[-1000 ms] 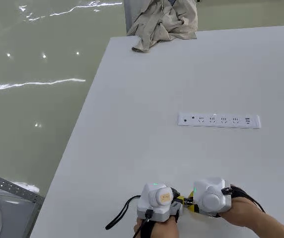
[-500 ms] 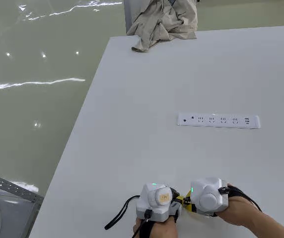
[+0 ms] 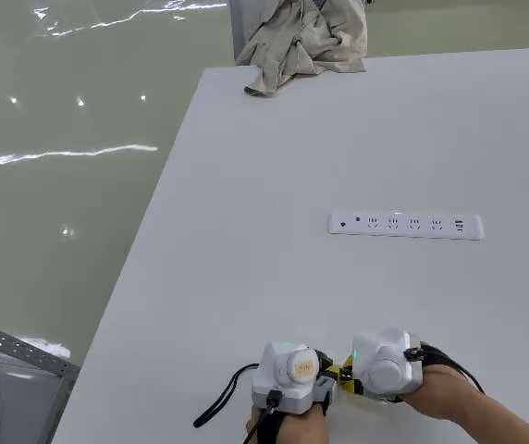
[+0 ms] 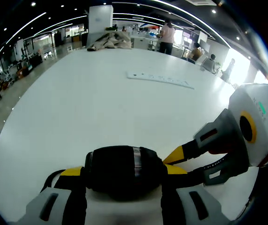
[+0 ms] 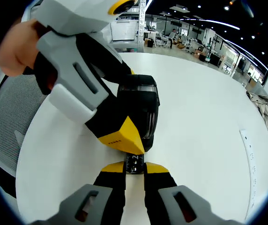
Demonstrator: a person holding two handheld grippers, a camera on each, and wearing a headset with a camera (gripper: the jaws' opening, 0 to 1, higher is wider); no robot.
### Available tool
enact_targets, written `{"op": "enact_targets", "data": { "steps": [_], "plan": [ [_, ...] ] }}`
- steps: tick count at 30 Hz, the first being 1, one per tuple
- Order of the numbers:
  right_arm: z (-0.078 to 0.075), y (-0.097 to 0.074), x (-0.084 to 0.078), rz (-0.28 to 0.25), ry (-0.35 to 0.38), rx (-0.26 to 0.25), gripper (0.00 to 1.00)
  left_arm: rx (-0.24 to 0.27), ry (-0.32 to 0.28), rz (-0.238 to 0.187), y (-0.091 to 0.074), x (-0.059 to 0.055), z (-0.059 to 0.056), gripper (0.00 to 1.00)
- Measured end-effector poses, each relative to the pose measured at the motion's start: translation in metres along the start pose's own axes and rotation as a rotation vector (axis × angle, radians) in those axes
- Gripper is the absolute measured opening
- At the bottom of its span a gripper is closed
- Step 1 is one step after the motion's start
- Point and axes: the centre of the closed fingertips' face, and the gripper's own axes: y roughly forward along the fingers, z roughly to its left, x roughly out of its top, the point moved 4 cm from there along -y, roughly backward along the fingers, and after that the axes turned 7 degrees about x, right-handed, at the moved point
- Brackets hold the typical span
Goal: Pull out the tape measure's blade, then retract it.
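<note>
My left gripper (image 4: 123, 173) is clamped tight around the black body of the tape measure (image 5: 140, 105), low at the near edge of the white worktop (image 3: 274, 268). My right gripper (image 5: 135, 168) is pinched down on the short bit of blade (image 5: 135, 162) that sticks out of the case. Its yellow tips sit just beside the left gripper's.

In the head view the two grippers crowd together, so the tape measure shows as a sliver of yellow and black between them. My hands are cut off by the bottom edge. One black strap (image 3: 216, 407) loops out to the left of the left gripper.

Farther off lies one white power strip (image 3: 405, 225), well apart from the grippers. One heap of beige cloth (image 3: 303, 42) sits at the far edge. The blade's markings are too small for me to read.
</note>
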Motion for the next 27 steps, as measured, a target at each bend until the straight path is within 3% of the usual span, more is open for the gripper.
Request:
{"op": "enact_targets", "data": {
  "steps": [8,27],
  "plan": [
    [0.0003,0.0000,-0.0010,-0.047,0.012,-0.013,0.14,0.003,-0.001,-0.010,-0.0001,-0.0009,0.0001,0.62],
    [-0.0018,0.0032,0.0044,-0.036,0.004,-0.003,0.14,0.001,0.000,0.002,0.0007,-0.0016,-0.0002,0.61]
  ]
}}
